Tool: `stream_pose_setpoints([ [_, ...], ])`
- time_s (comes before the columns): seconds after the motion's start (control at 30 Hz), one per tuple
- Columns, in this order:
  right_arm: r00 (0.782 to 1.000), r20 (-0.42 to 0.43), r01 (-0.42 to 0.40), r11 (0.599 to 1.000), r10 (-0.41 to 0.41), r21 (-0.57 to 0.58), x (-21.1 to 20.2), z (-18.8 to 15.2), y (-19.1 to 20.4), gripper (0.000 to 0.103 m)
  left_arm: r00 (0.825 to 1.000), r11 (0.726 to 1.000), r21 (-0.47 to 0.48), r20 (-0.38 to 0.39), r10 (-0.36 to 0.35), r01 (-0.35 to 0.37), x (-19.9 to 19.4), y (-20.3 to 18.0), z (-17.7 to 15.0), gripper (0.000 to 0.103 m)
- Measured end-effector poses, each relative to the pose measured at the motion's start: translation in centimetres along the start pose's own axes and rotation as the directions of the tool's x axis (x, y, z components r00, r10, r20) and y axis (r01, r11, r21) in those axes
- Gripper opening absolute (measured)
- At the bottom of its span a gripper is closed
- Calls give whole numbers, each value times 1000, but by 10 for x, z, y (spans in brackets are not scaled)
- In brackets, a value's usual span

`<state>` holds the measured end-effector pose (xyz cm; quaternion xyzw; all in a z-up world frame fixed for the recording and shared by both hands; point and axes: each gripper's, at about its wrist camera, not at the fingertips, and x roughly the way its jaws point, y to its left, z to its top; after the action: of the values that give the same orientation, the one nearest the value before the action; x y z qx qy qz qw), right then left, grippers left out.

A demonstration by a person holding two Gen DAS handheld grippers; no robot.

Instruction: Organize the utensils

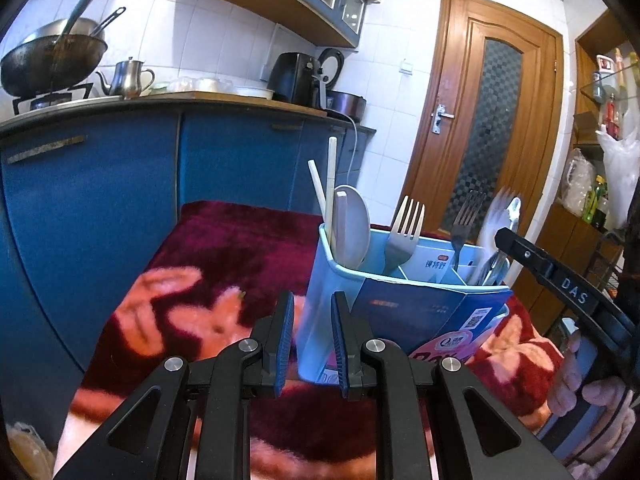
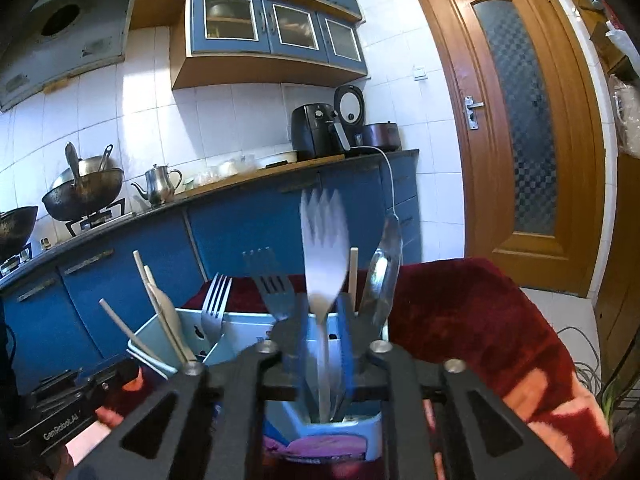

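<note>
Holder: the pale blue utensil holder stands on the red floral cloth, forks, spoons and chopsticks upright in its compartments.
Left gripper: fingers spread, holding nothing, the holder's near corner between them.
Right gripper: over the holder, at 2 o'clock from the left one; the blurred fork stands between its fingers, grip cannot be told.

Light-blue plastic utensil caddy stands on dark-red floral plush cloth, before blue kitchen cabinets. Left compartment: pale chopsticks and white flat spoon; middle: steel fork; right: blurred steel fork beside steel spoon.
</note>
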<state>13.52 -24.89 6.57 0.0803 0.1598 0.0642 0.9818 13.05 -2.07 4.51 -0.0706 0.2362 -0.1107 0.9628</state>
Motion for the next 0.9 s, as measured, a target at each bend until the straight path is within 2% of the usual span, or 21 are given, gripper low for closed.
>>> stream_pose_setpoints([
  [0.27,1000,24,-13,1000,13,7,-34,6,4,25,999,1000,20,38,9,-10,-25,-5,3,19],
  [0.57,998,39,-58,998,58,9,-88,5,19,26,999,999,51,43,12,-14,-63,-14,-1,19],
  [0.9,994,29,-102,995,102,8,-144,-13,32,30,998,994,105,54,13,-19,-107,-24,-12,19],
])
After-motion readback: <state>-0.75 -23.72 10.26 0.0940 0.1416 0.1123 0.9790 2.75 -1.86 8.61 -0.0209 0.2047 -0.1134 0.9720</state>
